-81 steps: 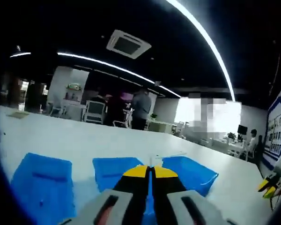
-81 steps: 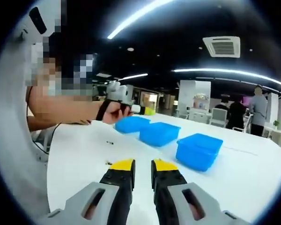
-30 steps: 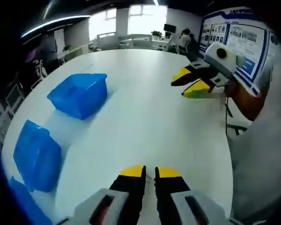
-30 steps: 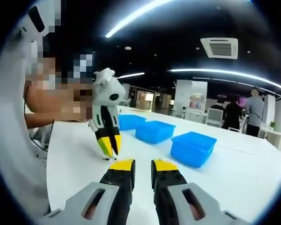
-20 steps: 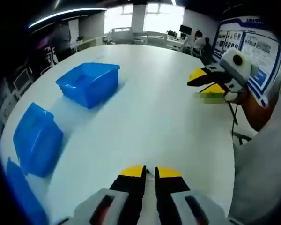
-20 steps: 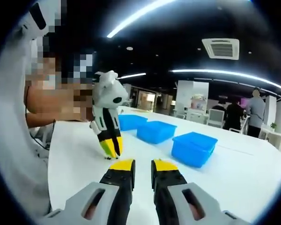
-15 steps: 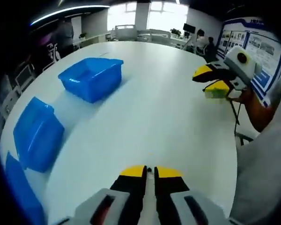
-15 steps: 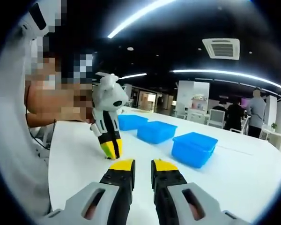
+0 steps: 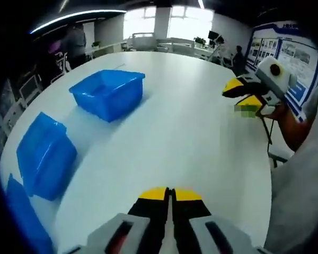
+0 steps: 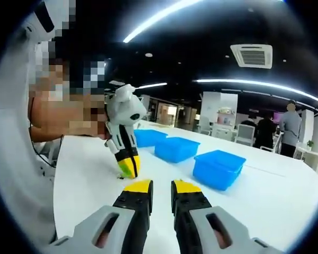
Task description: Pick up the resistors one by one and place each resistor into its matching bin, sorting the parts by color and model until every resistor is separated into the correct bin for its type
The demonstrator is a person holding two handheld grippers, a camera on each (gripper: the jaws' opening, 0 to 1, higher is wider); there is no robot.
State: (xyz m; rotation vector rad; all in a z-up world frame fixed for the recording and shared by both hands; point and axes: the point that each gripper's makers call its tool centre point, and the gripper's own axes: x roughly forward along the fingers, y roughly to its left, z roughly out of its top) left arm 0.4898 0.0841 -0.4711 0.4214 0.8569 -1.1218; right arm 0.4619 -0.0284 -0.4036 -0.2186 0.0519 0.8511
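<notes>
Pointing down at white table (image 10: 95, 174), left gripper (image 10: 128, 168), jaws together.

Three blue bins on one white desk (image 9: 191, 132): far bin (image 9: 107, 92), middle bin (image 9: 45, 153), near bin (image 9: 18, 217). Same three in a row in the right gripper view.

Two grippers: left gripper (image 9: 169, 193) and right gripper (image 9: 244, 95), each with two yellow-tipped fingers.

One square ceiling vent (image 10: 251, 55). Two long ceiling light strips (image 10: 164, 16) in the right gripper view.

Two standing people (image 10: 291, 124) far off beyond the desk in the right gripper view; one blurred figure (image 9: 74, 42) and one more figure (image 9: 238, 53) in the left gripper view.

Resistors too small to count.
</notes>
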